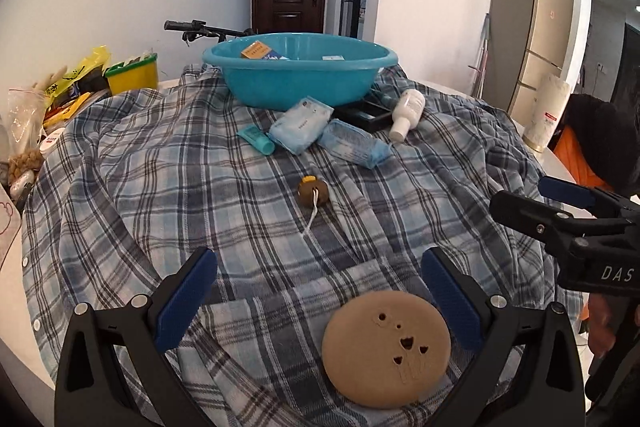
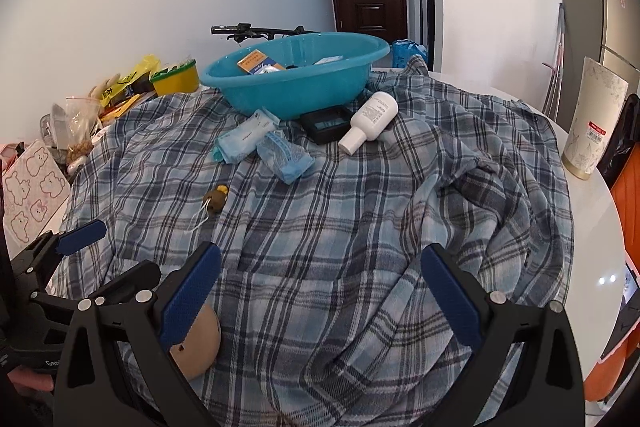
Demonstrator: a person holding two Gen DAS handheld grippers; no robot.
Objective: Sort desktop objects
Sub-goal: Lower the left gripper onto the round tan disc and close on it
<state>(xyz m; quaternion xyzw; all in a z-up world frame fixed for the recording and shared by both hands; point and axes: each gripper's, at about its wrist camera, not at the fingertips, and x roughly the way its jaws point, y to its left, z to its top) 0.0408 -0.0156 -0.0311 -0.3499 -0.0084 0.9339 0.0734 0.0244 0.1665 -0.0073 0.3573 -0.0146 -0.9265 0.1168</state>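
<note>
Between the spread fingers of the left gripper (image 1: 320, 297), a tan round disc (image 1: 386, 349) with small holes lies flat on the plaid cloth (image 1: 160, 187), nearer the right finger; the jaws stand wide and grip nothing. Farther out sit a small brown toy (image 1: 312, 191) with a white cord, 2 blue packets (image 1: 301, 123), a teal tube (image 1: 256, 139), a white bottle (image 1: 407, 114) and a blue basin (image 1: 300, 69). Beside it, the right gripper (image 2: 320, 297) hangs open over bare cloth.
</note>
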